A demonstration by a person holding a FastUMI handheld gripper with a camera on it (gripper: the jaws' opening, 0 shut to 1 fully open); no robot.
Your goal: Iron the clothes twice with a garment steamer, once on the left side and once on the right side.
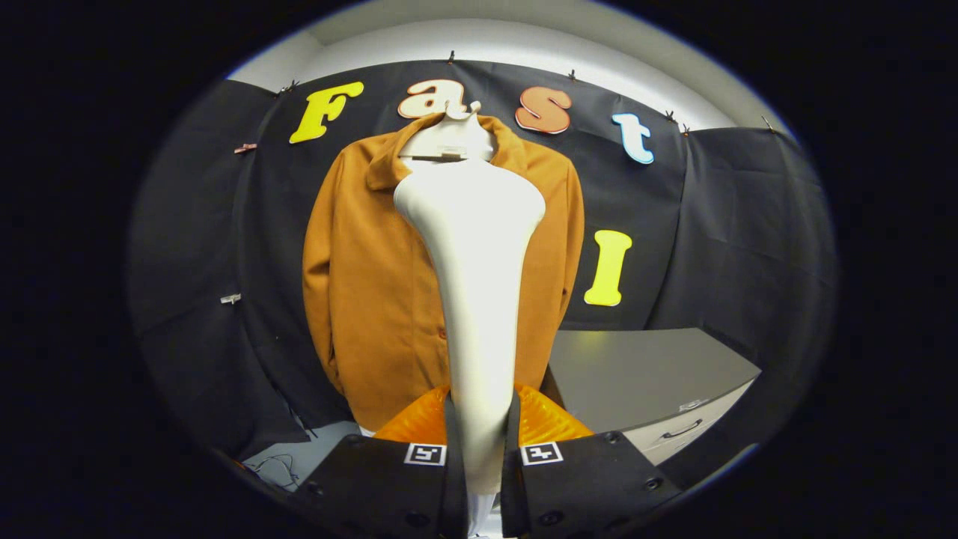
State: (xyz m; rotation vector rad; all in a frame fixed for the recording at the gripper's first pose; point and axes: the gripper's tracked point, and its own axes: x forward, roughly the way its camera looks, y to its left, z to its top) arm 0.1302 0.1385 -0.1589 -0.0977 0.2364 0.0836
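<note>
Between the fingers of the claw (479, 449), clamped tight, the white garment steamer (473, 247) stands before the hanging brown jacket (367, 284). Its smooth handle may twist, and drifting centrally could miss either side.

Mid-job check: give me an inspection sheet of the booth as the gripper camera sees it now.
Surface: grey desk with a drawer, right of the jacket.
Job's things: white garment steamer upright, head over the jacket's middle; brown jacket on a hanger.
Clutter: nothing seen.
Grippers: gripper fingers shut on the steamer's handle.
Cables: thin wires on the floor, lower left.
Surroundings: black cloth wall, clipped up.
</note>
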